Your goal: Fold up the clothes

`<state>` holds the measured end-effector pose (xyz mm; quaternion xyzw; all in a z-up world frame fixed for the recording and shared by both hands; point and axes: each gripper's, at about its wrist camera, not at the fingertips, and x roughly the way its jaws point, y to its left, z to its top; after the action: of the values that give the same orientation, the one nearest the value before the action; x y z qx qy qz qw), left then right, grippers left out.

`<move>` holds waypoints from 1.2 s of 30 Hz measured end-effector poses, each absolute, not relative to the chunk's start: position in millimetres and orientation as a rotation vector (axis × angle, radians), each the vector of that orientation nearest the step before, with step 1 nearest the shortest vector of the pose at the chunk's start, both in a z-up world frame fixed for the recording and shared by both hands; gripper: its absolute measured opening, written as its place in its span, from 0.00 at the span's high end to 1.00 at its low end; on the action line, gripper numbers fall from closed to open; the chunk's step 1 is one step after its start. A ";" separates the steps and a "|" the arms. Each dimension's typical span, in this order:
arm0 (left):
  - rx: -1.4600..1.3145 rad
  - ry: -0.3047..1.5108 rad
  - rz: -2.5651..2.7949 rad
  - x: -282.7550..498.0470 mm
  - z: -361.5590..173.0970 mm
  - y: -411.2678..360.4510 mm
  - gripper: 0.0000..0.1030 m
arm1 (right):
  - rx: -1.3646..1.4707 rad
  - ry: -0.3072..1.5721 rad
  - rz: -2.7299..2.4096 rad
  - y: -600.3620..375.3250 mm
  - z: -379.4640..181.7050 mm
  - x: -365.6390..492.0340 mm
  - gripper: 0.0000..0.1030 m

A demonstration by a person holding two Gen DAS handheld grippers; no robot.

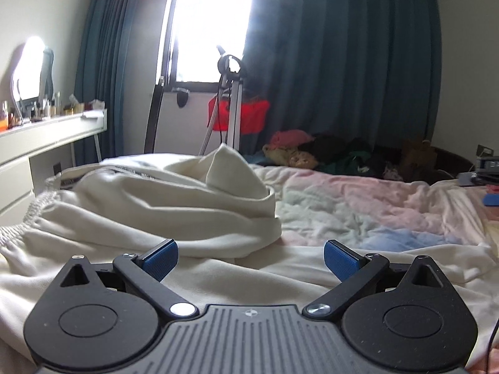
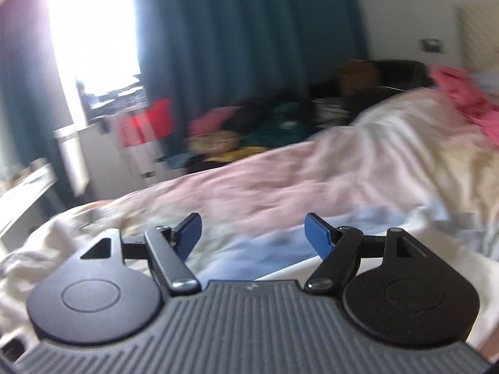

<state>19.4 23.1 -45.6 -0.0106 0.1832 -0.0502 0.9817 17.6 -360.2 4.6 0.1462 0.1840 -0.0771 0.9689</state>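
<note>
Bed (image 1: 389, 199) under a pastel quilt, cream garment (image 1: 162, 205) heaped at ten o'clock of the left gripper (image 1: 251, 260), released, jaws wide over cream cloth. Right gripper (image 2: 252, 237) released too, view blurred.

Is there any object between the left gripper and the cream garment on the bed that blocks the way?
Nothing visible does. The left gripper has its jaws open just above the cream garment, which lies bunched on the bed directly ahead and beneath them. The pile of clothes sits far behind, out of the path.
</note>
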 end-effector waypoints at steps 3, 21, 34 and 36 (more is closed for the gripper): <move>-0.001 0.336 -0.115 7.5 -40.6 22.5 0.02 | 0.292 0.391 -0.082 -325.2 4.6 2.2 0.28; 0.255 0.349 -0.224 142.0 -62.9 -64.9 0.02 | 0.301 0.412 -0.237 -320.3 -21.4 23.1 0.28; 0.277 0.562 0.197 406.1 -107.8 -127.9 0.08 | 0.553 0.452 -0.299 -374.5 -81.6 80.9 0.28; 0.253 0.588 0.270 425.5 -115.8 -122.7 0.14 | 0.552 0.443 -0.284 -374.4 -87.9 88.0 0.28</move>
<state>425.5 -122.7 -115.8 0.1240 0.2883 0.1324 0.9402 88.0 -374.4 -87.9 0.2694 0.2163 -0.1388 0.9281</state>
